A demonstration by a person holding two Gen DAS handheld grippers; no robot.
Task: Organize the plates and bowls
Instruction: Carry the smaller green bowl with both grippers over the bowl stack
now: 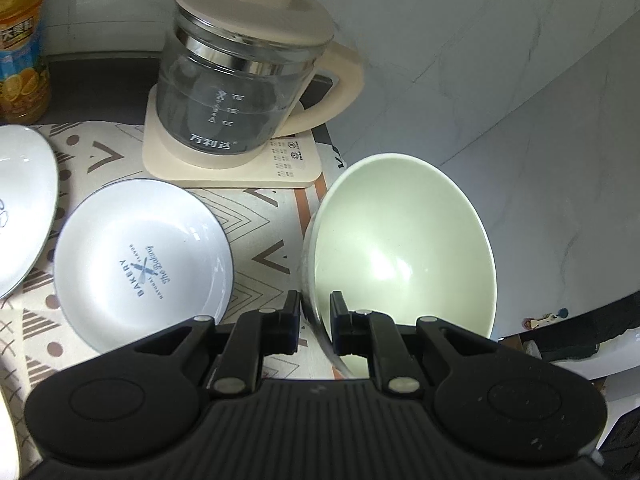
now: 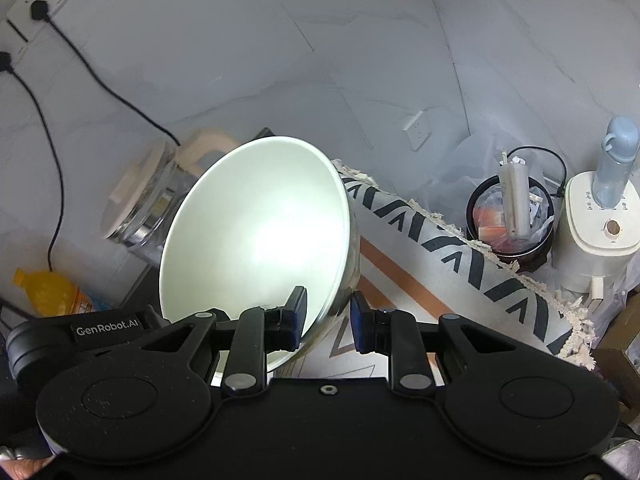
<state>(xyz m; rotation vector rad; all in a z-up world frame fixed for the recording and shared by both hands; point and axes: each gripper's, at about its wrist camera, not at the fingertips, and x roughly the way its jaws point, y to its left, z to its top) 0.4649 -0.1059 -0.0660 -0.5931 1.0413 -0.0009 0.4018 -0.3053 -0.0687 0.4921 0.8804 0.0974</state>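
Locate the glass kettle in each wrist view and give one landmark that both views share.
Left wrist: the glass kettle stands upper centre on its cream base, behind the white plates.
Right wrist: it shows blurred at centre left, partly hidden behind the held green bowl.
Shared landmark: the orange drink bottle.

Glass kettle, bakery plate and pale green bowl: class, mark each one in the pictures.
Glass kettle (image 1: 232, 92), left wrist view, on its clear glass body.
Bakery plate (image 1: 144, 264), left wrist view, on the printed centre.
Pale green bowl (image 2: 260, 232), right wrist view, on its inner wall.
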